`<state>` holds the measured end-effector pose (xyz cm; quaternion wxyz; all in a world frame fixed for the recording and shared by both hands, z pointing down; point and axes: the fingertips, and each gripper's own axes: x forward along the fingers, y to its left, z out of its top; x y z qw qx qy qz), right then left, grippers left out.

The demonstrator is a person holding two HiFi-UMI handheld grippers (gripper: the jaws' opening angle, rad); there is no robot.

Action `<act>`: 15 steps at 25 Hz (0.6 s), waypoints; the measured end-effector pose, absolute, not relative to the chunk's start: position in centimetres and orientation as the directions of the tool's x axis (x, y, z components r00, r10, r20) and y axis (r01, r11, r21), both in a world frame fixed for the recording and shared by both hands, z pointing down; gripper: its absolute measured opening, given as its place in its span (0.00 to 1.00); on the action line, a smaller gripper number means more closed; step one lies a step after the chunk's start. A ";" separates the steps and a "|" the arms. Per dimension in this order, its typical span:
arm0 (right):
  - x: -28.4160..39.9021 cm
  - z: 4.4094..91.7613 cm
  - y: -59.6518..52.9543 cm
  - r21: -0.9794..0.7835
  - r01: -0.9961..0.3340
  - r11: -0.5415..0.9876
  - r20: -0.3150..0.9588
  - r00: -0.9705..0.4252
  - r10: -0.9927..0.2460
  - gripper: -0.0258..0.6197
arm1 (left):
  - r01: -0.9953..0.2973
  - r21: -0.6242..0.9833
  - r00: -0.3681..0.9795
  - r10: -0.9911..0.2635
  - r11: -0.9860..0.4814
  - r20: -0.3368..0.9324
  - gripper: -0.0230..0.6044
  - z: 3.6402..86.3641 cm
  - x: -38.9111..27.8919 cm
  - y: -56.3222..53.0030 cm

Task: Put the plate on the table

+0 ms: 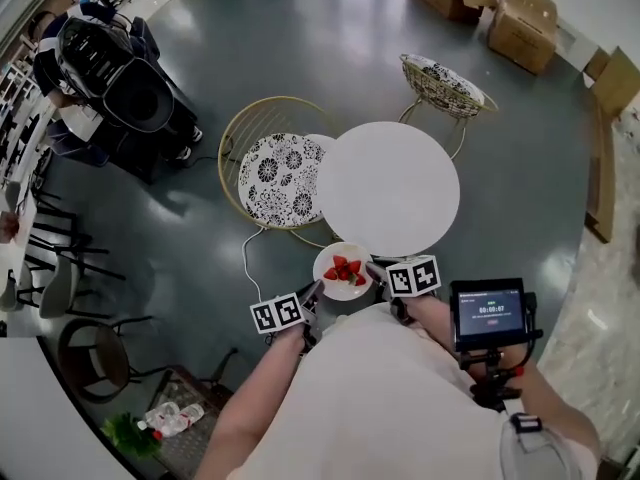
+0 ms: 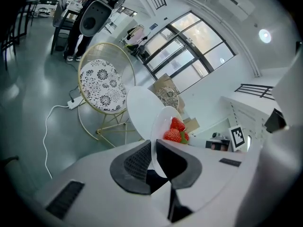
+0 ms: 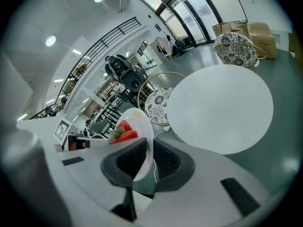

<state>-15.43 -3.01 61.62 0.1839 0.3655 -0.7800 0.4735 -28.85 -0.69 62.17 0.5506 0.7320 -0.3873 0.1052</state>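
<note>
A small white plate (image 1: 343, 274) carrying red strawberries (image 1: 345, 270) hangs in the air just off the near edge of the round white table (image 1: 389, 188). My left gripper (image 1: 313, 293) is shut on the plate's left rim and my right gripper (image 1: 374, 273) is shut on its right rim. In the left gripper view the plate (image 2: 163, 126) stands edge-on between the jaws, strawberries (image 2: 174, 132) beyond them. In the right gripper view the plate (image 3: 141, 126) is pinched the same way, with the table (image 3: 220, 108) ahead to the right.
A wire chair with a patterned cushion (image 1: 280, 178) stands at the table's left, and a second one (image 1: 443, 84) behind it. Cardboard boxes (image 1: 522, 24) lie at the far right. A person with camera gear (image 1: 110, 78) stands at far left. A cable (image 1: 247, 258) runs along the floor.
</note>
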 end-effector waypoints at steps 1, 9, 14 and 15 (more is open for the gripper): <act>-14.9 61.7 -3.9 -0.605 -0.746 0.279 0.634 -0.663 -0.399 0.12 | -0.682 0.725 0.680 -0.446 -0.095 0.581 0.10 62.2 -28.3 -1.6; -13.0 62.2 -6.2 -0.600 -0.760 0.248 0.646 -0.644 -0.411 0.12 | -0.697 0.704 0.686 -0.408 -0.133 0.602 0.10 62.4 -26.5 -4.6; -7.6 64.7 -10.8 -0.614 -0.766 0.192 0.676 -0.635 -0.374 0.12 | -0.706 0.700 0.687 -0.338 -0.105 0.643 0.10 64.7 -21.1 -9.5; -7.5 64.8 -11.0 -0.613 -0.767 0.192 0.677 -0.634 -0.374 0.12 | -0.707 0.700 0.688 -0.334 -0.107 0.644 0.10 64.9 -20.9 -9.8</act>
